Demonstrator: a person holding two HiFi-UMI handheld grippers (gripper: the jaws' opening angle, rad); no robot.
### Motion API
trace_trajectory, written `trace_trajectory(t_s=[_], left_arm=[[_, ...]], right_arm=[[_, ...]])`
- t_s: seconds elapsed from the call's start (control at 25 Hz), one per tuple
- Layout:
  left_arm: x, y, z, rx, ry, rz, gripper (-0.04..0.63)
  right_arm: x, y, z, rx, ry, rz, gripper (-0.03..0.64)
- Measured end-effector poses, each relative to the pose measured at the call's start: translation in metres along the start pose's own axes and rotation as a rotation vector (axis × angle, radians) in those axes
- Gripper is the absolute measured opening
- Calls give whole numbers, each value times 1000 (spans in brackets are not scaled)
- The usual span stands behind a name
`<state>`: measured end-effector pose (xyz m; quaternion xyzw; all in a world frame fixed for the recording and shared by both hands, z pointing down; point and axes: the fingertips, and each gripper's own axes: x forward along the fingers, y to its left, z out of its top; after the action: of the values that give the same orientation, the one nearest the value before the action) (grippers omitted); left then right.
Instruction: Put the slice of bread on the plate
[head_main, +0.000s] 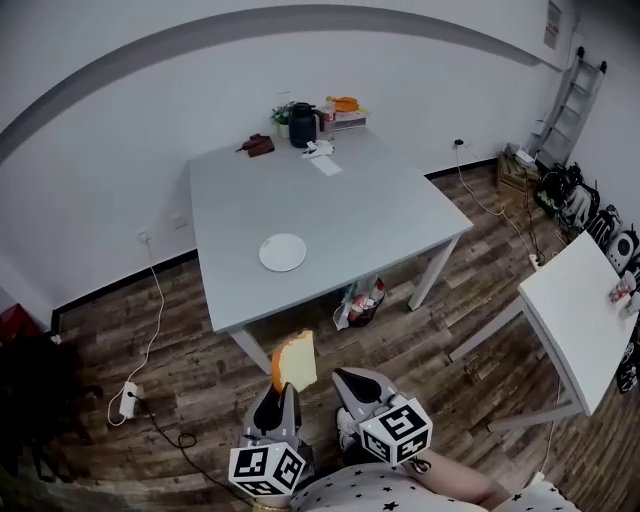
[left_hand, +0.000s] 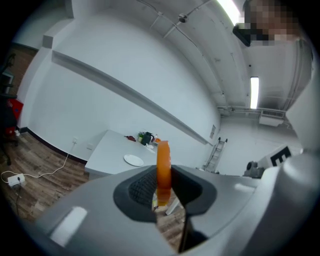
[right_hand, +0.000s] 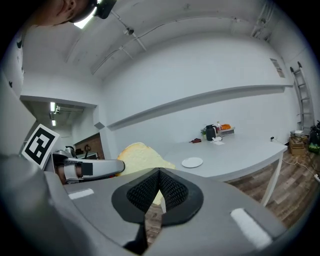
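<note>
My left claw (left_hand: 162, 186) is closed partway on the slice of bread (left_hand: 163, 165). The pads pinch its lower edge, so the slice stands upright, and from the left gripper view it shows edge-on with the crust facing me. I judge the low grip is there so most of the slice stays free of the pads and can be laid flat later.

My right claw (right_hand: 159, 186) has nothing in it. Its pads meet at the tips, and the bread seen behind them belongs to the other claw. It rides just beside the left one, I'd say only as company, since one claw carries a slice easily.

Both claws hang over the wooden floor (head_main: 200, 370), short of the near edge of the tabletop (head_main: 390, 220). The white plate (head_main: 283, 252) lies bare, close to that near edge and well apart from the dark jug (head_main: 303, 125) and the clutter at the far side. The slice still has the gap to the plate to cross, then it needs tipping flat.
</note>
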<state>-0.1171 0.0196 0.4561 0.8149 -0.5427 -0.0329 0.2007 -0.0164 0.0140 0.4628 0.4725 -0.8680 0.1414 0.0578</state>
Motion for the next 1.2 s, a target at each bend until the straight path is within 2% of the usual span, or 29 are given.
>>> trace_trajectory(t_s=[0.36,0.8,1.2], left_arm=[[115,17,36,-33,-39,56,86],[184,40,33,-42,14,138,86],[262,81,37,18,58,132,86]], right_arm=[[81,-84,52,-60,-3,49,-2],[135,-132,63,-56,23,70,-2],[216,-179,67,-42,57,31,-2]])
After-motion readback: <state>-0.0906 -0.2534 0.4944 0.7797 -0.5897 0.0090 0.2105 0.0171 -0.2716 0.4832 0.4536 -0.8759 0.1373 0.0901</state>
